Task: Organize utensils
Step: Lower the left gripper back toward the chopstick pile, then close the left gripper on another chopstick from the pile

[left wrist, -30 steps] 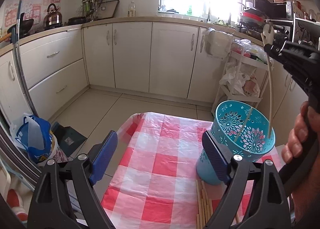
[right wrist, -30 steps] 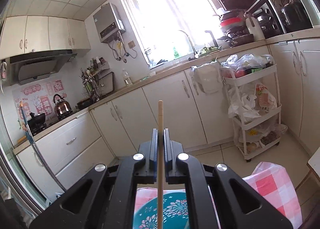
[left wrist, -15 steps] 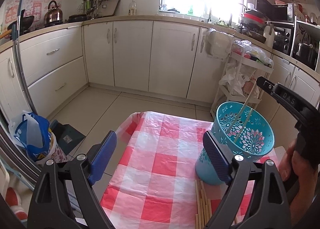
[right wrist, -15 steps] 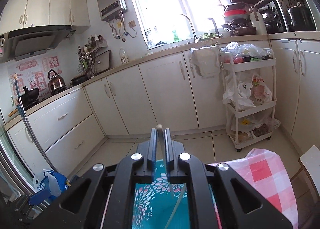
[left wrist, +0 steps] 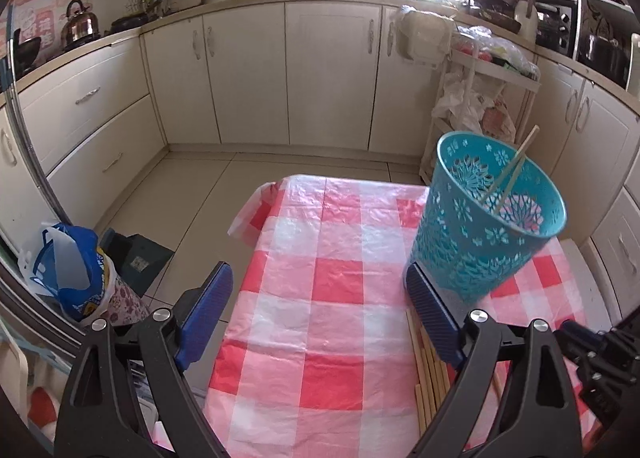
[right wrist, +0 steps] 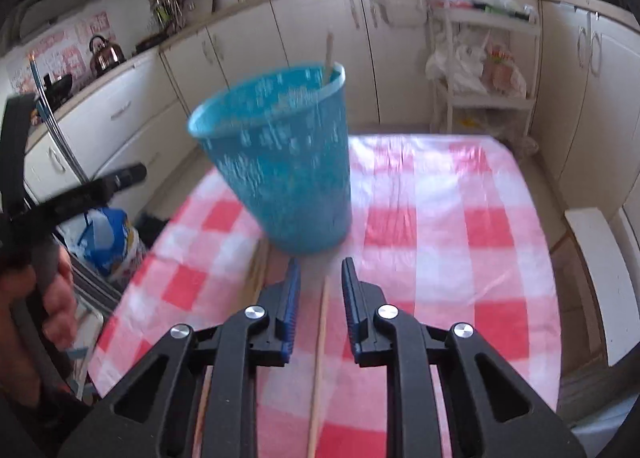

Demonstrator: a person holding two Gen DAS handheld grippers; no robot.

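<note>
A teal perforated basket (left wrist: 488, 218) stands on the red-and-white checked tablecloth (left wrist: 328, 282) and holds two wooden chopsticks (left wrist: 514, 174) leaning on its rim. It also shows, blurred, in the right wrist view (right wrist: 280, 162). Several loose chopsticks (left wrist: 430, 374) lie on the cloth beside the left gripper's right finger. My left gripper (left wrist: 320, 310) is open and empty, just left of the basket. My right gripper (right wrist: 320, 282) is open, low over the cloth, with one chopstick (right wrist: 320, 358) lying between its fingers. More chopsticks (right wrist: 256, 270) lie to its left.
Cream kitchen cabinets (left wrist: 328, 74) ring the room. A white wire trolley with bags (left wrist: 476, 98) stands beyond the table. A blue bag (left wrist: 68, 274) sits on the floor at the left. A white bench (right wrist: 600, 278) runs along the table's right side.
My right gripper let go of its chopstick into the basket, opened, and dropped from above the basket down to the cloth. The left gripper stayed put and open.
</note>
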